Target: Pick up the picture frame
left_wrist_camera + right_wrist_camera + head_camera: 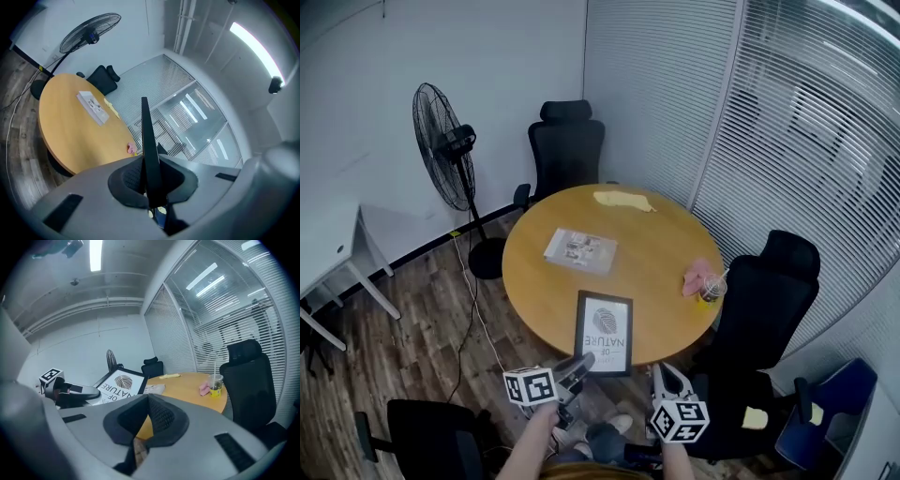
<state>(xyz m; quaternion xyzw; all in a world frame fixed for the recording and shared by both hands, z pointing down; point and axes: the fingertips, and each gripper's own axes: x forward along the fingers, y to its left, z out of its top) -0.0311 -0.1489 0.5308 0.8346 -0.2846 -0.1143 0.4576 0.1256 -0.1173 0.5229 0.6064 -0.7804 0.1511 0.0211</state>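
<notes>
The picture frame (603, 333), black with a white leaf print, is tilted up at the near edge of the round wooden table (544, 281). My left gripper (581, 361) is shut on its lower left corner. In the left gripper view the frame (146, 136) runs edge-on as a thin black bar between the pads of the left gripper (149, 164). My right gripper (658, 373) hangs just right of the frame, apart from it. Its jaws in the right gripper view (147, 401) are shut on nothing. That view also shows the frame (117, 383) and the left gripper (75, 392).
On the table lie a clear-wrapped pack (580, 250), a yellow cloth (623, 199), a pink item (697, 277) and a drink cup (712, 290). Black office chairs (566, 150) (769, 300) stand around it. A floor fan (442, 150) and a white desk (328, 248) are at the left.
</notes>
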